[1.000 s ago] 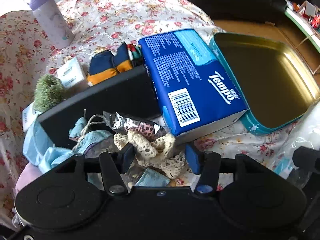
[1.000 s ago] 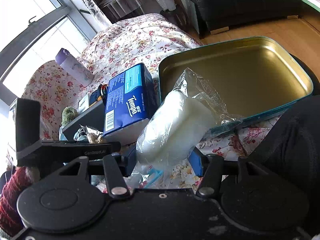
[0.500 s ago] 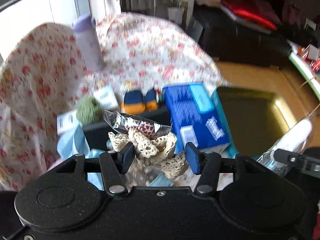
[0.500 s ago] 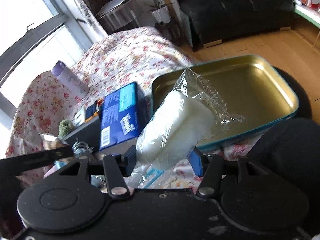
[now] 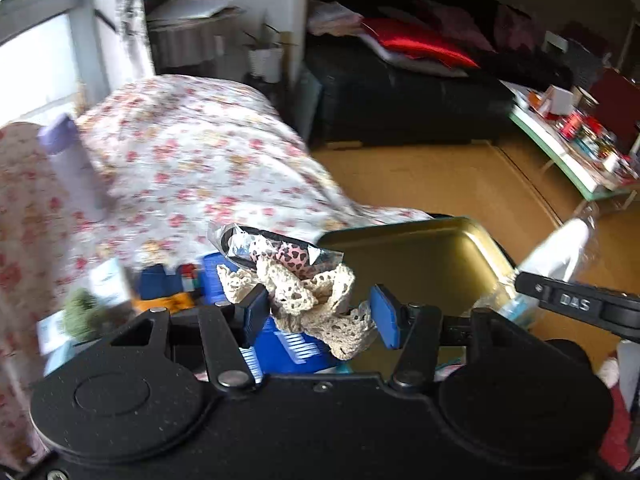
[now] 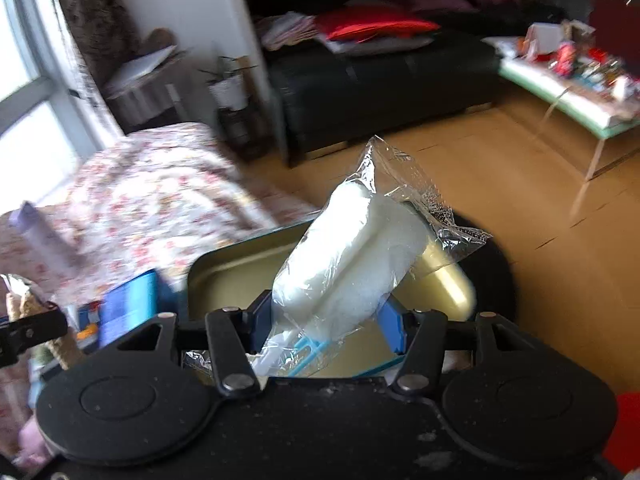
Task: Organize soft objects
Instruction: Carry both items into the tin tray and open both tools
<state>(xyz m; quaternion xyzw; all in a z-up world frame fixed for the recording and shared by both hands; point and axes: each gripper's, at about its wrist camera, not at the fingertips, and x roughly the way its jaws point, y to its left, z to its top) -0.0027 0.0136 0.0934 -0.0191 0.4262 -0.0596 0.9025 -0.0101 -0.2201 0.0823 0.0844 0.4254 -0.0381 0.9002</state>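
Blue pads of the left gripper (image 5: 318, 312) clench a cream crocheted lace bundle (image 5: 308, 300) at the lower centre of the left wrist view; a clear packet with a pink heart-print item (image 5: 280, 250) rides on top of the lace. Behind it, at centre right, sits an open gold-lined metal tin (image 5: 420, 256) with a teal rim. A blue tissue pack (image 5: 288, 346) shows just below the lace, and a blurred floral cloth (image 5: 180, 168) fills the left of the frame, with a lilac bottle (image 5: 70, 164) at far left.

In the right wrist view, the right gripper (image 6: 326, 322) grasps a white foam roll in a clear plastic wrapper (image 6: 352, 264) at centre frame, its crinkled top pointing to the upper right. The tin (image 6: 224, 280) lies directly behind it. A wooden floor (image 6: 500, 184) and a dark sofa (image 6: 380, 76) fill the upper right.
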